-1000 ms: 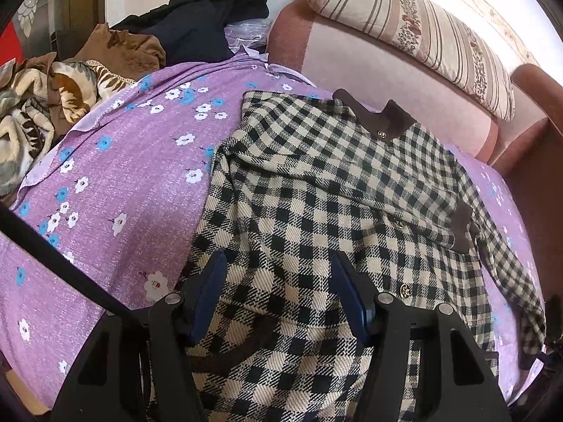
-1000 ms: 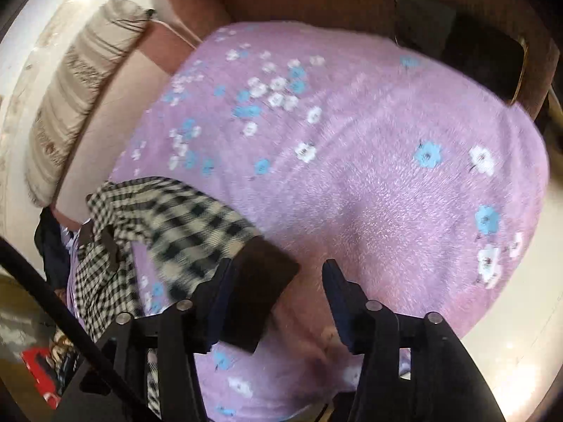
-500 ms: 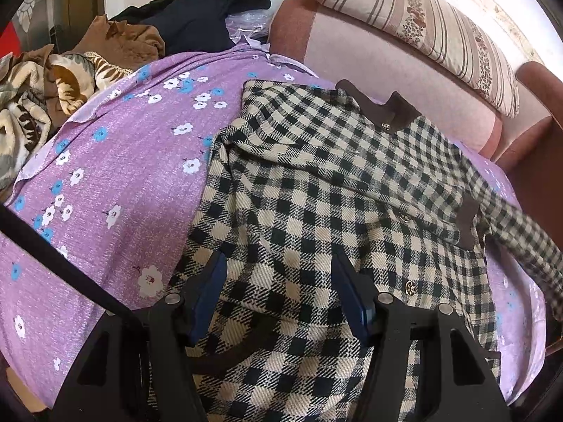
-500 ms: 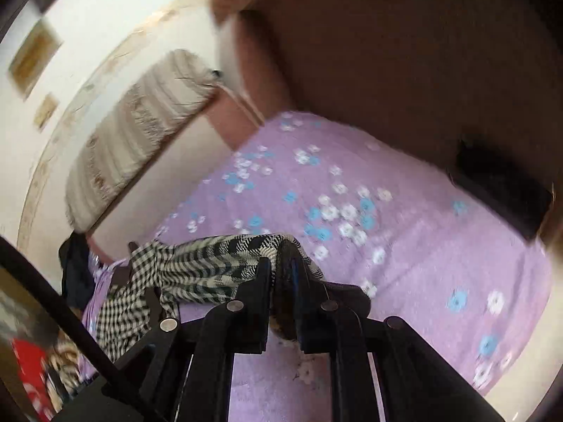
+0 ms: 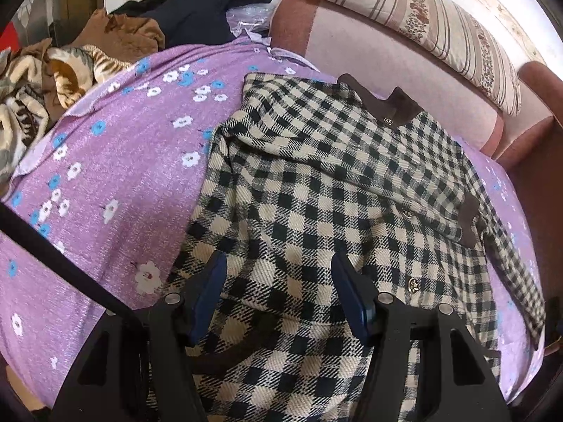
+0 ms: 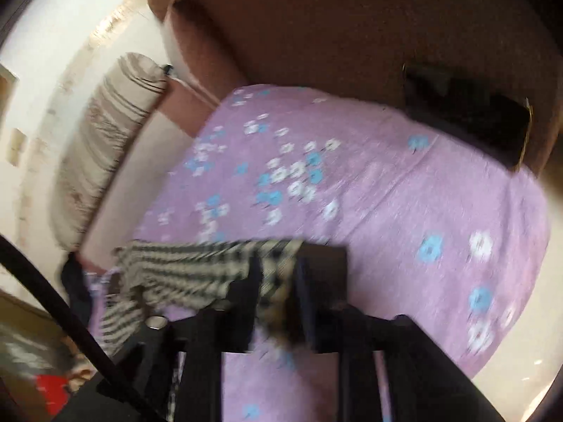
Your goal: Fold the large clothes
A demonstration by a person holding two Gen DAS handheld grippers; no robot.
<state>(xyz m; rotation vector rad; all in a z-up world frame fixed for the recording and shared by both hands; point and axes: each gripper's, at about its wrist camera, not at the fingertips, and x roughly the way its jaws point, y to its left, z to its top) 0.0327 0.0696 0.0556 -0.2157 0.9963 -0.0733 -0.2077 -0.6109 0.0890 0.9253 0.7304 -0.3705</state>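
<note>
Your black-and-cream checked wool coat (image 5: 316, 190) lies spread, collar away from you, on the purple flowered bed cover (image 5: 116, 161), with one sleeve already folded across its front. Your left gripper (image 5: 278, 292) hovers over the coat's lower part, its jaws standing well apart with nothing between them. Your right gripper (image 6: 278, 292) has the brown-cuffed checked sleeve (image 6: 197, 267) between its jaws, lifted off the cover; they have just been opening, and through the blur you cannot tell whether they press on it. A striped bolster cushion (image 5: 436, 24) rests along the pink sofa back (image 5: 373, 56).
</note>
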